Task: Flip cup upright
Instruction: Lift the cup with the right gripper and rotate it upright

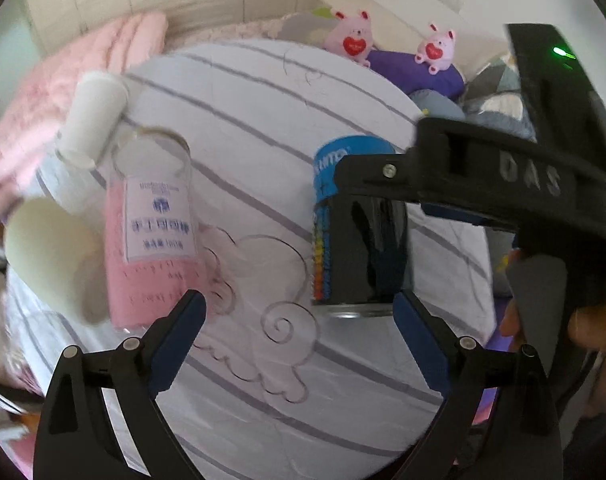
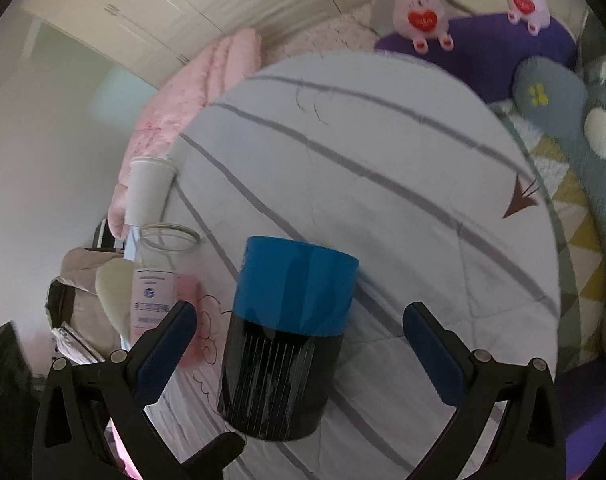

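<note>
Right wrist view: black cup (image 2: pixel 281 344) with blue band, standing inverted on the striped round table (image 2: pixel 423 208), framed between the spread, empty fingers of the right gripper (image 2: pixel 299 356). No contact yet, or so it seems; motion blur softens the edges. Left wrist view: left gripper (image 1: pixel 299 340) likewise spread wide and empty, hovering well short of the cup.

Risks from here: glossy wall slipping under the pads mid-rotation if pinched too low or off-centre; toppling and rolling toward the table edge. Also crowding: clear jar (image 1: pixel 155 216) with pink contents and white paper cup (image 1: pixel 93 122) nearby on the left, liable to be knocked by a wide swing.
</note>
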`<move>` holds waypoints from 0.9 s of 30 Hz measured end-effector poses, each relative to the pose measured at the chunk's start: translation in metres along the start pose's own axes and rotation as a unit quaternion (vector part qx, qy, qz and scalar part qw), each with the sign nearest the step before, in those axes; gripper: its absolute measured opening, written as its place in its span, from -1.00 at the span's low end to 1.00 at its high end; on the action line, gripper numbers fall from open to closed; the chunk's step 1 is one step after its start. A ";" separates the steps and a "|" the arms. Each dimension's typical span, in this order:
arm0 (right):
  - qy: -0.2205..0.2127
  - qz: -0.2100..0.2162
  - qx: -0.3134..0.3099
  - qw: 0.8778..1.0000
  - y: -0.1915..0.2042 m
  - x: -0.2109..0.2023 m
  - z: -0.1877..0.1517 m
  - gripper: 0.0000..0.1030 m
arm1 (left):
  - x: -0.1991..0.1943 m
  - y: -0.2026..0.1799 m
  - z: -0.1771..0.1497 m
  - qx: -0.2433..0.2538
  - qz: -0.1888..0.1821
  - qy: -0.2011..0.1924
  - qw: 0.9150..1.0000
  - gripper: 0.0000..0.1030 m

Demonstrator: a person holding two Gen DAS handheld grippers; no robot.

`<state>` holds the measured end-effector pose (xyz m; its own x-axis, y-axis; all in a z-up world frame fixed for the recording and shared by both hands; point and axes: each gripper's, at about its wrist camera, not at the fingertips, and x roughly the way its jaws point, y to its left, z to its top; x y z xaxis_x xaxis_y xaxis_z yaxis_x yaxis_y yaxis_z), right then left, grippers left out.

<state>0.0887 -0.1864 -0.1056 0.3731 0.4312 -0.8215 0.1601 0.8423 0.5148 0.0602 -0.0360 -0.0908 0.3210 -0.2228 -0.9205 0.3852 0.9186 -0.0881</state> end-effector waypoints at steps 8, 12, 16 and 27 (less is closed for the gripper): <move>0.034 0.025 0.031 0.999 -0.009 0.020 0.008 0.91 | 0.006 0.004 0.009 0.018 -0.013 -0.014 1.000 0.90; 0.042 0.041 0.019 0.998 -0.011 0.022 0.006 0.38 | 0.004 0.002 0.007 0.025 -0.008 -0.022 0.999 0.90; 0.020 0.035 -0.021 0.999 -0.002 0.012 0.004 0.38 | 0.001 -0.001 0.006 0.029 -0.001 -0.032 0.999 0.90; -0.135 -0.015 -0.231 0.963 0.041 -0.019 0.002 0.37 | 0.008 -0.003 0.010 0.030 0.034 -0.049 0.998 0.90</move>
<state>0.0897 -0.1609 -0.0682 0.6086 0.3564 -0.7090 -0.2261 0.9343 0.2756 0.0699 -0.0440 -0.0940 0.4307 -0.1935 -0.8815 0.4098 0.9122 0.0000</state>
